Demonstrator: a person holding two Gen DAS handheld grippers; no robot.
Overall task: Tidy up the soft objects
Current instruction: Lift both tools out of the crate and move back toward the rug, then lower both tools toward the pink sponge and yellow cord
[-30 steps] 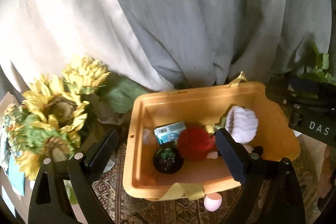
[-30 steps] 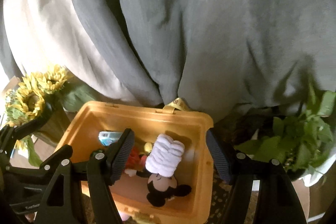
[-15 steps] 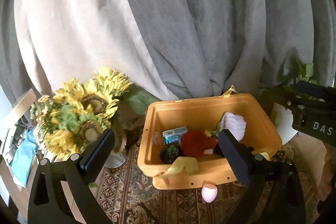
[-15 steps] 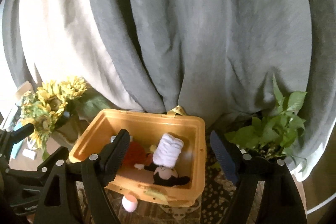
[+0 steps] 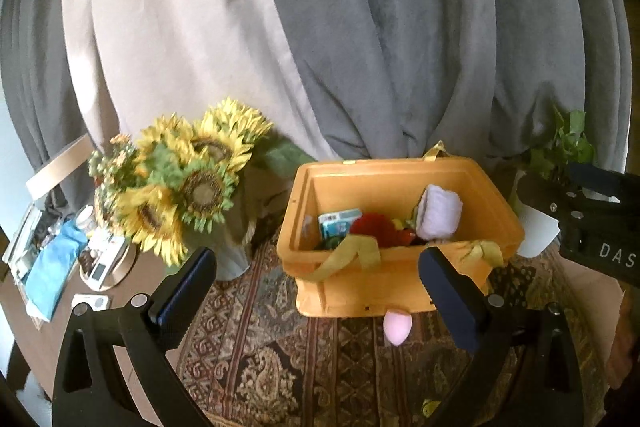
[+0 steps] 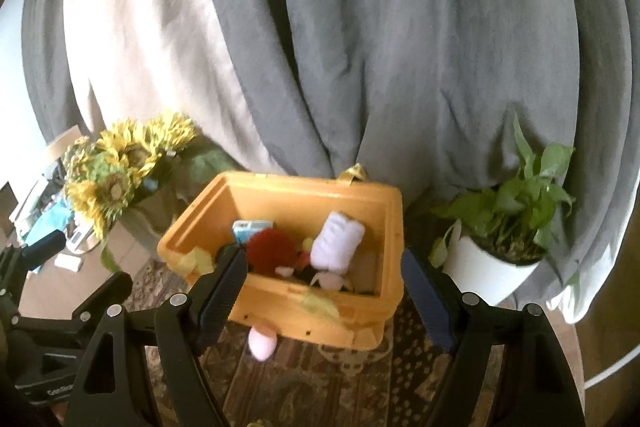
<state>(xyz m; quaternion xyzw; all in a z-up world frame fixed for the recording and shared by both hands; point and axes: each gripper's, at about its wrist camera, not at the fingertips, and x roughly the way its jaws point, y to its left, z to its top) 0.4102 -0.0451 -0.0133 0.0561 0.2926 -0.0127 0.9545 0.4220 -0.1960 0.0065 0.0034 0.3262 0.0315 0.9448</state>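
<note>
An orange plastic bin (image 5: 352, 183) (image 6: 280, 193) stands on a patterned rug. Inside it lie a red plush (image 5: 374, 227) (image 6: 272, 245), a white chef-hat plush (image 5: 440, 213) (image 6: 338, 241) and a small blue box (image 5: 338, 223) (image 6: 250, 227). A pink egg-shaped sponge (image 5: 397, 325) (image 6: 262, 341) lies on the rug against the bin's front wall. My left gripper (image 5: 316, 291) is open and empty, in front of the bin. My right gripper (image 6: 322, 293) is open and empty, also in front of the bin.
A sunflower bouquet in a vase (image 5: 180, 179) (image 6: 116, 167) stands left of the bin. A potted green plant (image 6: 504, 227) (image 5: 560, 151) stands to its right. Grey and beige curtains (image 5: 320, 27) hang behind. A side table with clutter (image 5: 52, 255) is at far left.
Both grippers have pulled back and away from the bin, which now looks smaller and farther. The pink sponge and more rug have come into view. Nothing was picked up.
</note>
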